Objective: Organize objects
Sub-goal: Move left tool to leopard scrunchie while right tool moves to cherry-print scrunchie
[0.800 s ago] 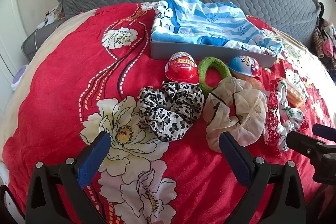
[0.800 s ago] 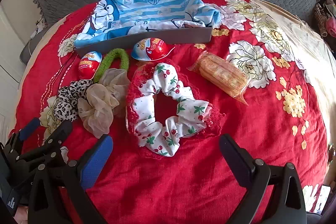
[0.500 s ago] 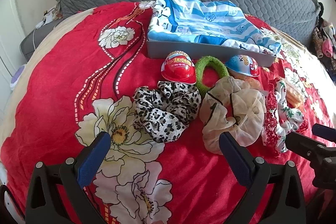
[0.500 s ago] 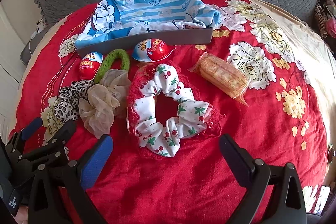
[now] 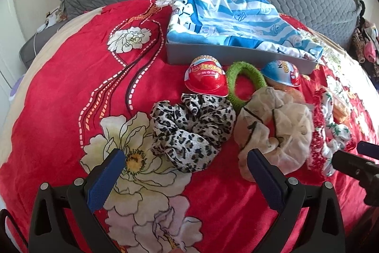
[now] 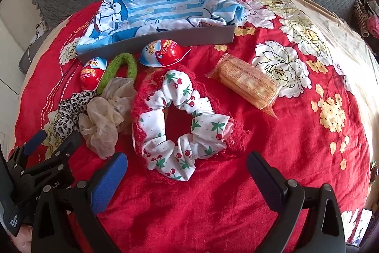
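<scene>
Left wrist view: left gripper point(image 5: 184, 172) is hanging over the bed with its jaws spread wide and nothing between them. Landmark is the grey tray point(image 5: 236, 56), which is holding a blue striped cloth point(image 5: 227, 18). Just in front of the tray the red egg point(image 5: 206, 78), green hair ring point(image 5: 246, 82) and blue egg point(image 5: 281, 72) are lying in a row. Nearer the camera than those, the leopard scrunchie point(image 5: 191, 132) and beige scrunchie point(image 5: 274, 125) are touching each other. Risk: closing on the leopard one is likely dragging the beige one along, since the fabrics are overlapping.

Right wrist view: right gripper point(image 6: 187, 172) is also standing wide apart and empty, pointing down at the cherry scrunchie point(image 6: 180, 122), which is lying in front of the tray. The cracker packet point(image 6: 248, 82) is sitting to the right of it, apart. Risks: pads are probably pinching the red bedspread point(image 6: 236, 193) with the scrunchie's soft frill; the cloth is filling the tray, so dropped items may be rolling off, the eggs especially; the two grippers are working close together and could be colliding.
</scene>
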`<move>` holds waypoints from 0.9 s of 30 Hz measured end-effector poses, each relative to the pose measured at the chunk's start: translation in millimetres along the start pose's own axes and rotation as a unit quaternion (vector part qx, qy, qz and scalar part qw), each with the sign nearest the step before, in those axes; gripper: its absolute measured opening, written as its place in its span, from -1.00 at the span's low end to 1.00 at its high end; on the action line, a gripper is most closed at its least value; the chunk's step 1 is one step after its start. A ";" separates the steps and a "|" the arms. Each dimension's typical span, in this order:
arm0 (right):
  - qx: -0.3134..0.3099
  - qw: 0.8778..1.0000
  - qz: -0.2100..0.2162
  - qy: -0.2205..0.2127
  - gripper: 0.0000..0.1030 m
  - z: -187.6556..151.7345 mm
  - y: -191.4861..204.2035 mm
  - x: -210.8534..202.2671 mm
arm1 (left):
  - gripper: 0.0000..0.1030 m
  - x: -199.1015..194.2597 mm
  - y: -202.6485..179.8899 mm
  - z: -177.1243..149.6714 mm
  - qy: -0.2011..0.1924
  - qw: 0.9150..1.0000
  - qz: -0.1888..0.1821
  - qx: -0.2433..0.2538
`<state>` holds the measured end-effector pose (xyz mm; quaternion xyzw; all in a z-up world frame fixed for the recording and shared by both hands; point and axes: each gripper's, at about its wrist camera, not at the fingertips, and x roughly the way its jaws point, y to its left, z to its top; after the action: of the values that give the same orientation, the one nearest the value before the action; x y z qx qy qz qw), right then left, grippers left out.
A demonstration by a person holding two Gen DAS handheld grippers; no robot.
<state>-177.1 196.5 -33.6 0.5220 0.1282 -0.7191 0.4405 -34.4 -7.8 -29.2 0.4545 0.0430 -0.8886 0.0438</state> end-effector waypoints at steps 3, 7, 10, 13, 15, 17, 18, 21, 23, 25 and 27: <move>0.000 1.000 0.002 0.009 0.91 2.1 -0.4 5.9 | 0.99 4.2 2.3 1.7 0.000 1.000 -0.004 0.002; 0.001 1.000 0.005 0.021 0.89 4.9 -0.4 14.6 | 0.99 10.7 3.9 4.0 0.005 1.000 0.014 -0.015; -0.007 1.000 0.005 0.019 0.87 7.7 1.8 16.7 | 0.99 14.9 7.8 5.8 0.010 1.000 0.004 -0.019; -0.016 1.000 0.001 0.018 0.87 9.9 4.8 19.6 | 0.99 18.9 11.7 9.7 0.013 1.000 -0.004 -0.018; -0.016 1.000 0.003 0.019 0.87 10.7 5.3 21.3 | 0.99 20.3 15.0 12.5 0.014 1.000 -0.010 -0.019; -0.012 1.000 0.003 0.018 0.87 11.8 4.6 23.0 | 0.99 23.6 17.0 15.7 0.018 1.000 -0.015 -0.018; -0.009 1.000 0.001 0.018 0.87 12.5 4.0 24.8 | 0.99 25.8 17.4 16.4 0.022 1.000 -0.015 -0.017; -0.005 1.000 -0.001 0.028 0.87 12.5 3.6 30.7 | 0.99 33.0 20.4 17.2 0.032 0.999 -0.016 -0.019; -0.006 1.000 -0.001 0.029 0.87 11.9 4.2 33.3 | 0.99 37.2 21.9 16.4 0.034 0.999 -0.021 -0.021; -0.011 0.999 -0.001 0.030 0.85 11.8 6.6 35.4 | 0.99 40.6 22.5 16.0 0.036 0.999 -0.018 -0.022; -0.016 0.999 -0.005 0.030 0.82 12.4 8.5 36.4 | 0.99 42.5 22.3 14.1 0.035 0.999 -0.020 -0.020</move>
<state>-181.0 165.4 -57.5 0.5355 0.1552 -0.7031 0.4414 -67.9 -33.2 -56.2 0.4835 0.0719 -0.8718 0.0336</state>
